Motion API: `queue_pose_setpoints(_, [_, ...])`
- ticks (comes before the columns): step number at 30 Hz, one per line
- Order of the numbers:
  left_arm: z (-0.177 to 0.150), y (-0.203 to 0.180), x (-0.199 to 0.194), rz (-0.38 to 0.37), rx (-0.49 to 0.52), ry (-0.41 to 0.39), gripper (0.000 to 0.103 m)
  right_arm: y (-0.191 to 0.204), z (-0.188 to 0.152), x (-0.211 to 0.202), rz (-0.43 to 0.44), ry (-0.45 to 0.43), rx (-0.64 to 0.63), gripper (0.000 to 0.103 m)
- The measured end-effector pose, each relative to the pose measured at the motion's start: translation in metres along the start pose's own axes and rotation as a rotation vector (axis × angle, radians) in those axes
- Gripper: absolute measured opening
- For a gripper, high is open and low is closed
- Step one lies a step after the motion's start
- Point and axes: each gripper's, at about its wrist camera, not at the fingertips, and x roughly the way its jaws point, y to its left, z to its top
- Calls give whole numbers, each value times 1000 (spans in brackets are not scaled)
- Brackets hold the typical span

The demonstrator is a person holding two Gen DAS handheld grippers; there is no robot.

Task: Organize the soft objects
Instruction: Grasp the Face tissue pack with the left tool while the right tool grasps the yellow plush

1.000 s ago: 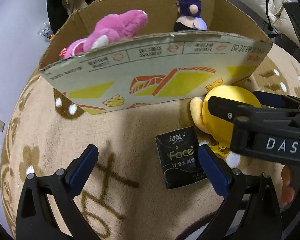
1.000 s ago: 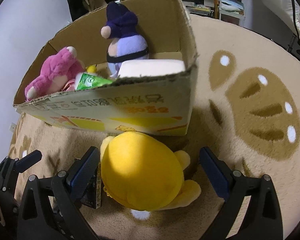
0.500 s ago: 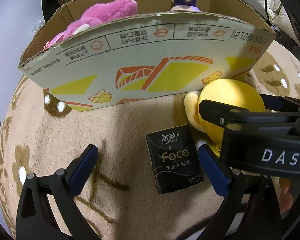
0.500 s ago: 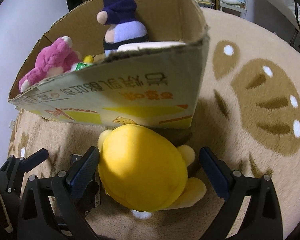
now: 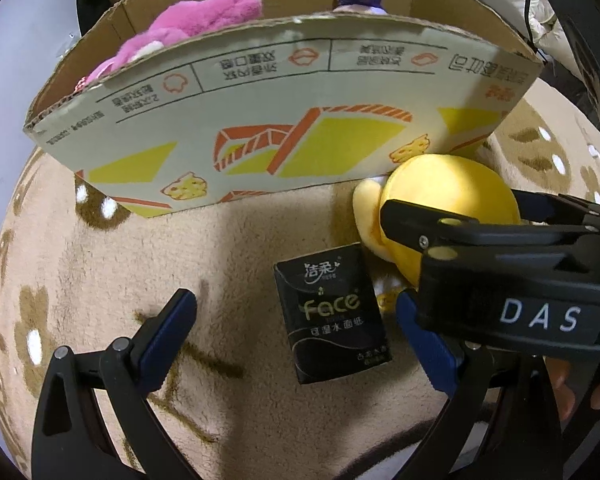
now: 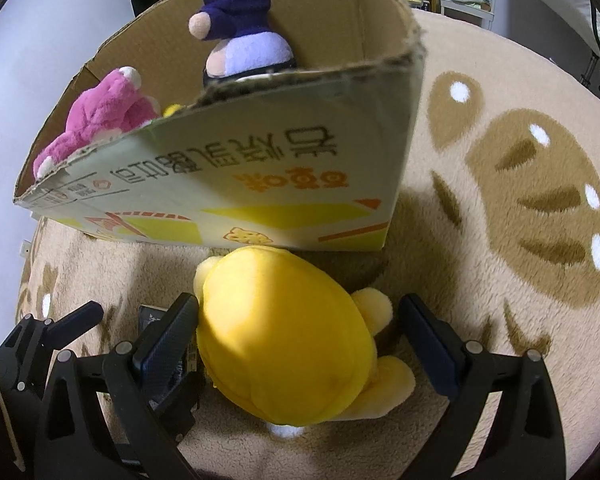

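Observation:
A yellow plush toy [image 6: 288, 336] lies on the rug against the front wall of a cardboard box [image 6: 260, 184]. My right gripper [image 6: 298, 332] is open with its jaws on either side of the plush, the left one touching it. A black tissue pack [image 5: 332, 316] lies on the rug beside the plush [image 5: 448, 200]. My left gripper [image 5: 296, 320] is open around the pack, low over the rug. The box [image 5: 284, 128] holds a pink plush [image 5: 196, 36] and a purple plush [image 6: 240, 36].
The tan rug [image 6: 520, 208] with brown markings spreads right of the box. The right gripper's black body [image 5: 520, 280] crosses the left wrist view, close to my left gripper's right finger. Shelves and clothes stand behind the box.
Both grippers have moved down and forward toward the rug. The plush and the tissue pack now sit deeper between their jaws. Both grippers stay open.

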Motion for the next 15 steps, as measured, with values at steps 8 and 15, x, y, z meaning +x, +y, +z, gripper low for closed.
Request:
queue_pose_setpoints(8, [0, 11, 10, -12, -47, 45, 82, -1, -2, -1, -11, 3, -22, 102])
queue_pose_setpoints(15, [-6, 21, 9, 16, -64, 32, 63, 7, -8, -4, 19, 13, -39, 81])
